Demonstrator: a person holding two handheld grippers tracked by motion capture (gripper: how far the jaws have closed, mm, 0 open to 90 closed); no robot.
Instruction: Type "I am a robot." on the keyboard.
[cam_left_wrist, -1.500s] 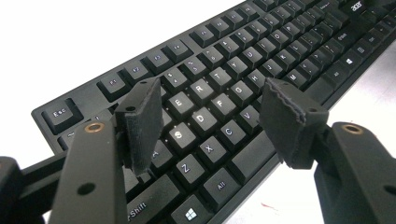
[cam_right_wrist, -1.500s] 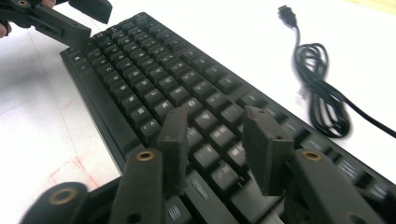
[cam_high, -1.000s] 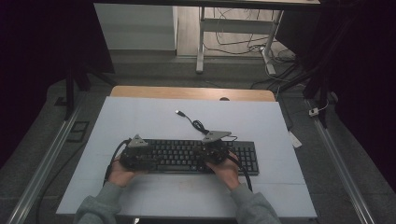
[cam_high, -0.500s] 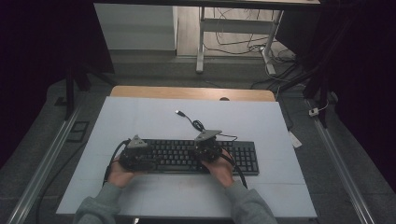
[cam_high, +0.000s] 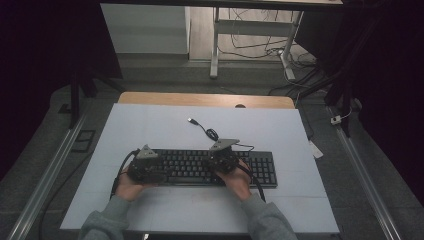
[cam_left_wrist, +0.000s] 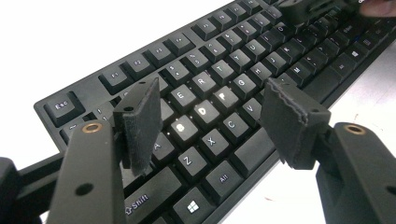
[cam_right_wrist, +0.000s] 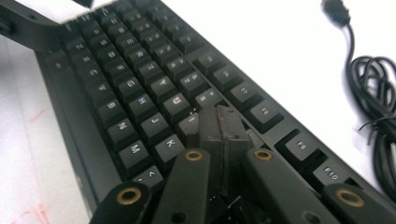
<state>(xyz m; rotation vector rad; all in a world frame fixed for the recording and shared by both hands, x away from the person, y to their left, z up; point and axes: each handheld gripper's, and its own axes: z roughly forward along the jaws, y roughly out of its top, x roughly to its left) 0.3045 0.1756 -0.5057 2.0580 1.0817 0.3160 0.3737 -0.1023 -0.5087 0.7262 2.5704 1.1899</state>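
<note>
A black keyboard (cam_high: 200, 167) lies across the near half of the white table top (cam_high: 165, 127). My left gripper (cam_high: 145, 167) hovers over its left end, open, with nothing between the jaws; its view looks down on the keyboard (cam_left_wrist: 210, 93) around the S, D and F keys. My right gripper (cam_high: 222, 159) stands over the keyboard's middle. In its own view the right gripper (cam_right_wrist: 223, 122) is shut, its tips pressed together down on the keys of the keyboard (cam_right_wrist: 140, 93) near O and L. The keyboard's cable (cam_high: 207, 132) coils behind it, ending in a loose USB plug (cam_high: 191, 120).
The keyboard's cable (cam_right_wrist: 378, 93) lies coiled on the table to the right of the right gripper. A wooden strip (cam_high: 205, 100) edges the far side of the table. Metal rails (cam_high: 47, 175) run along both sides. A desk frame (cam_high: 215, 45) and floor cables stand beyond.
The right gripper has shifted left along the keyboard, from its right part toward the middle. The left gripper has stayed over the left end.
</note>
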